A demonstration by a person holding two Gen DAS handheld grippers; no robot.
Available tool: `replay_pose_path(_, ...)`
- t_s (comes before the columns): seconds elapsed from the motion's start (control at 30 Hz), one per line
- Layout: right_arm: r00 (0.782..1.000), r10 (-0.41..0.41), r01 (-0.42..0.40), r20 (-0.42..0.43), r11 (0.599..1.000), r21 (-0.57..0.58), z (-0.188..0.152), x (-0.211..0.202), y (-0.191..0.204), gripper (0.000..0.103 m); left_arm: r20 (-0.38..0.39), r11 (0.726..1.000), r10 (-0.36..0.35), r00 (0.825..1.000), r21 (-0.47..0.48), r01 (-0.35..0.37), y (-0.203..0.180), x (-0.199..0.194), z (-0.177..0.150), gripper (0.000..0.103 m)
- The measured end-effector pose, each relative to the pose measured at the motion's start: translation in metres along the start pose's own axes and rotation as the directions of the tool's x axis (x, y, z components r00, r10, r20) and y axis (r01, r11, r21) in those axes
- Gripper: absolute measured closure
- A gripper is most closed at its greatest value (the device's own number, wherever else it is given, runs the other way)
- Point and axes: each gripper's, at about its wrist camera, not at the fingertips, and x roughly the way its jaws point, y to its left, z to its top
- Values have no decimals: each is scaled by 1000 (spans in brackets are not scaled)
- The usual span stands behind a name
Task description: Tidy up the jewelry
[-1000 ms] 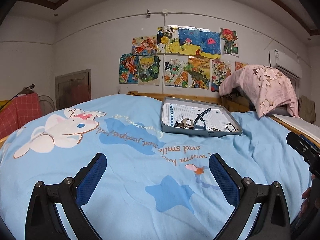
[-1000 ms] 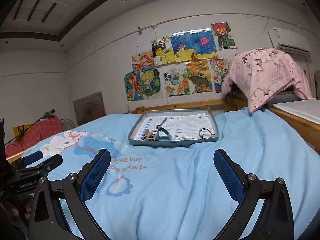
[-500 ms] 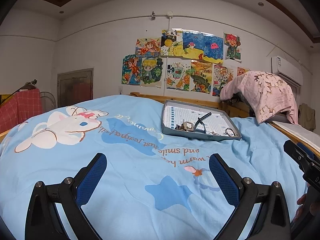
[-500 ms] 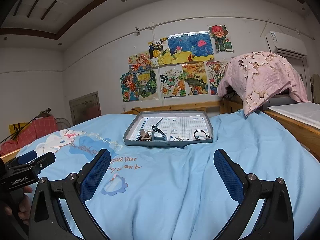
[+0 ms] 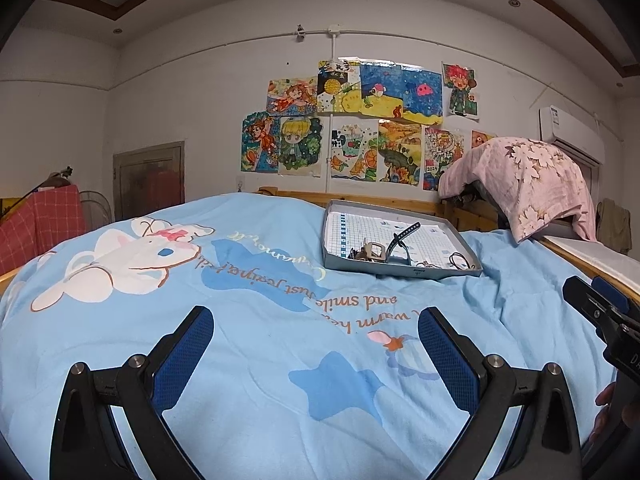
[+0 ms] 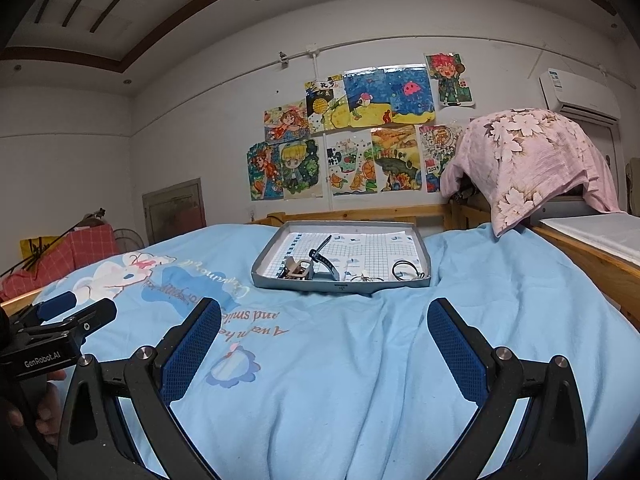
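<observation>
Gaping empty, both grippers' jaws

A soft, matt cotton duvet cover (image 6: 360,360), pale blue and lightly creased, covers the bed. On it sits a shallow grey tray (image 6: 340,286) with a dull sheen, lined with gridded paper (image 6: 360,248). The left tongs (image 5: 316,344) and right tongs (image 6: 324,336) are matt black plastic with textured blue rubber pads (image 6: 192,352). Behind, a bare wooden bed frame (image 6: 360,214) and crinkled pink floral cloth (image 6: 528,160).
</observation>
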Motion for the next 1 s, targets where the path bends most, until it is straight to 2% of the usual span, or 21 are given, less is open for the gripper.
replay_pose_path(1.0, 1000, 2, -2, 0, 1000, 1, 0, -1, 0, 2, -13, 1000, -1, 1000, 1, 1, 8, 6, 1, 0)
